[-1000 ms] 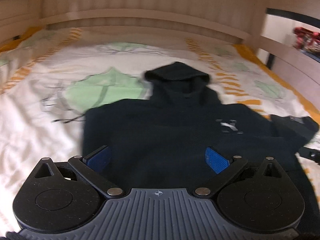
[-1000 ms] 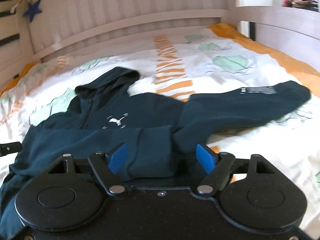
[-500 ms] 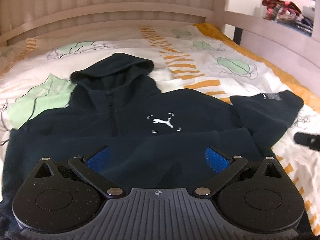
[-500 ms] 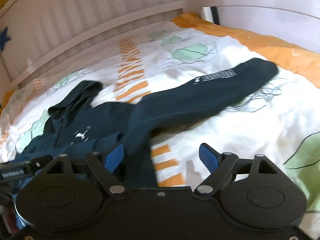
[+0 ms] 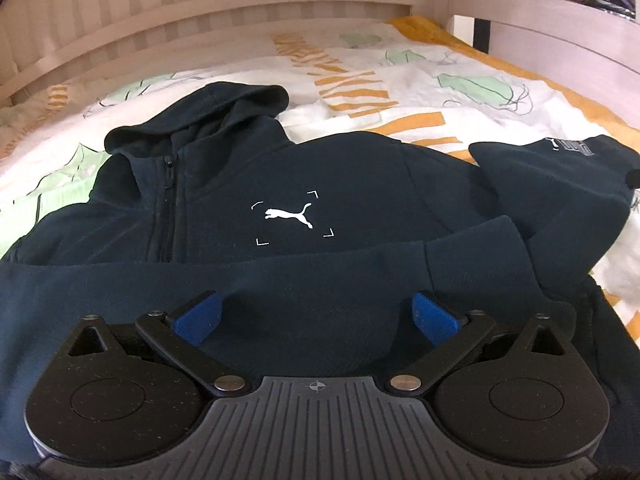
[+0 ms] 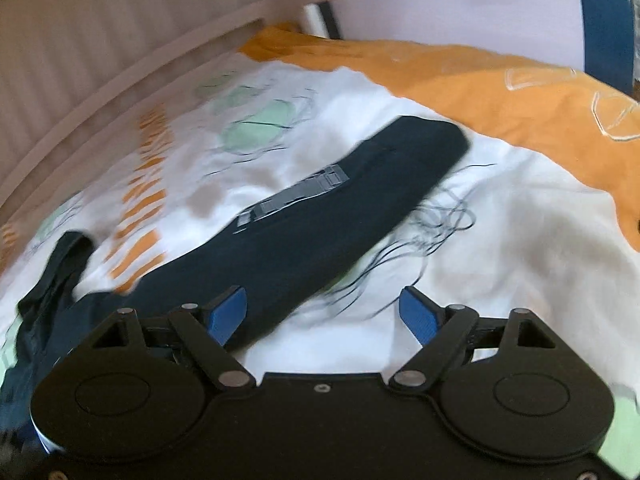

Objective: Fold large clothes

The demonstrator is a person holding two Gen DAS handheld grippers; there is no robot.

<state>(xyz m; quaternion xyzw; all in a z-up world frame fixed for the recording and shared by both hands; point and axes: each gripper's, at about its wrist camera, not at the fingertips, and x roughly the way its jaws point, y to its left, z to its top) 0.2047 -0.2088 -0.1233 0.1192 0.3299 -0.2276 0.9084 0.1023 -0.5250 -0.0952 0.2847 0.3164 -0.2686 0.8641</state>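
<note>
My left gripper (image 5: 316,314) has blue ribbed pads, black linkage arms with silver pivot screws and a ridged grey base; my right gripper (image 6: 324,312) matches, its base plain black.

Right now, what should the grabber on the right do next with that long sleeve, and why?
Probably lower the right gripper onto the outstretched sleeve and close on it. Its jaws stand open and empty above the bedsheet, while the other sleeve already lies folded across the hoodie, so this one seems next.
</note>
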